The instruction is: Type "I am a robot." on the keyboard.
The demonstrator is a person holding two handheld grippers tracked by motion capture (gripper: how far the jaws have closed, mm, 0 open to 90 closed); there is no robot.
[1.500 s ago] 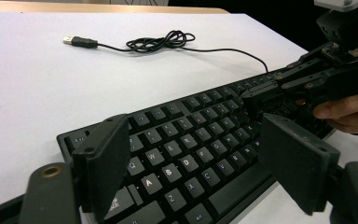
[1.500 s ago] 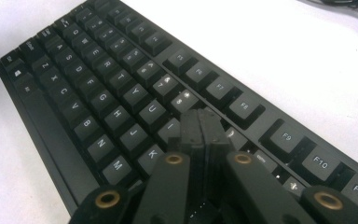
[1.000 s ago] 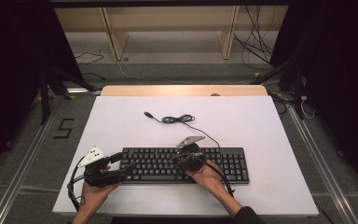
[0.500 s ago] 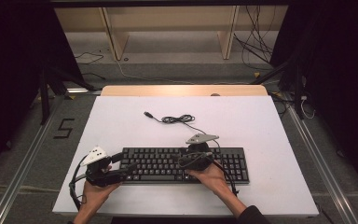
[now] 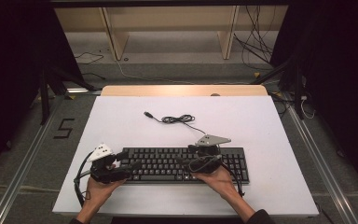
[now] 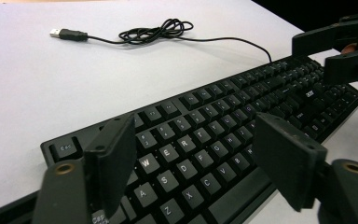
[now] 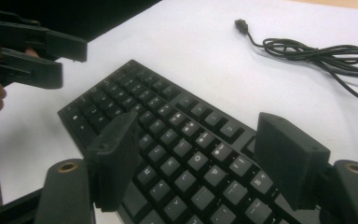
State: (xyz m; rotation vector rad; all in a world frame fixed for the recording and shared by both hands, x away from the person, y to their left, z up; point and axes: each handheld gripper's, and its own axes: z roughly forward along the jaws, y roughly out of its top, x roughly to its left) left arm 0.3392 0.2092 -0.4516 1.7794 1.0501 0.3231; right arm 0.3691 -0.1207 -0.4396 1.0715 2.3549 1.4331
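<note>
The keyboard (image 5: 184,163) lies flat on the white tabletop (image 5: 261,126), near the person's edge and a little left of centre in the high view. Its cable (image 5: 179,119) runs from the back edge to a loose coil farther up the tabletop, ending in a USB plug (image 5: 147,114). The left gripper (image 5: 129,164) sits at the keyboard's left end, held in the left hand (image 5: 98,189). The right gripper (image 5: 182,164) hovers over the keys right of the middle, held in the right hand (image 5: 219,179).

In the left gripper view, the keyboard (image 6: 223,135) stretches away from the lower left, and the two black jaws stand well apart above its letter keys with nothing between the pads; they have just been closing a little. The right gripper (image 6: 307,58) shows at the far end, its jaws apart. The coil (image 6: 156,31) and plug (image 6: 67,33) lie beyond.

In the right gripper view, the keyboard (image 7: 177,140) runs away toward the upper left under released jaws, which have just been opening and grasp nothing. The left gripper (image 7: 72,63) shows at the far end, jaws apart, with the cable (image 7: 317,51) at upper right.
</note>
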